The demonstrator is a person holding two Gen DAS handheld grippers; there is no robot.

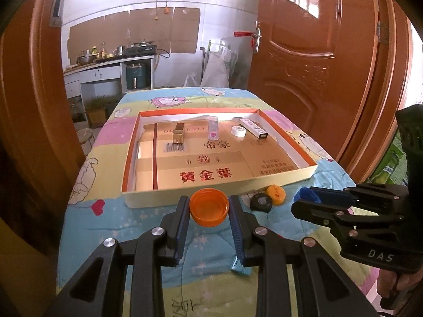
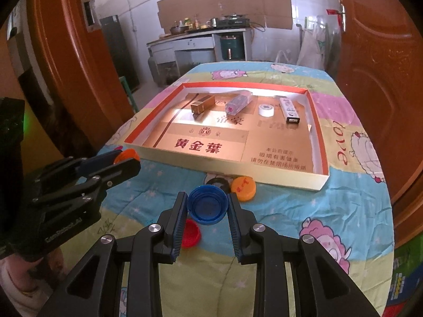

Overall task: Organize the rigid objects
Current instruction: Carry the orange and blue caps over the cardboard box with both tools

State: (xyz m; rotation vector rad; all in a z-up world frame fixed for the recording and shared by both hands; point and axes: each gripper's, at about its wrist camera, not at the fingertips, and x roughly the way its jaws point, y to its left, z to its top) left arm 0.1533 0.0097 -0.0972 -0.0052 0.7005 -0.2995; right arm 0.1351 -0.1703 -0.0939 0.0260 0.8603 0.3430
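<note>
My left gripper (image 1: pixel 209 203) is shut on an orange cap (image 1: pixel 208 207), held open side up just before the near wall of a shallow cardboard box (image 1: pixel 185 196). My right gripper (image 2: pixel 207 201) is shut on a blue cap (image 2: pixel 207 208), also open side up, above the quilt. In the box lie a gold bar (image 1: pixel 179 135), a clear bottle (image 1: pixel 213 129), a white tape roll (image 1: pixel 238 130) and a white stick-shaped device (image 1: pixel 254 128). A black cap (image 1: pixel 261 202) and an orange-yellow cap (image 1: pixel 275 194) lie on the quilt near the box. A red cap (image 2: pixel 191 233) lies under my right gripper.
The box sits on a table under a cartoon-print quilt (image 2: pixel 330 211). Brown wooden doors (image 1: pixel 317 66) stand to both sides. A kitchen counter (image 1: pixel 105 63) with pots is far behind. A small blue item (image 1: pixel 239 264) lies on the quilt under my left gripper.
</note>
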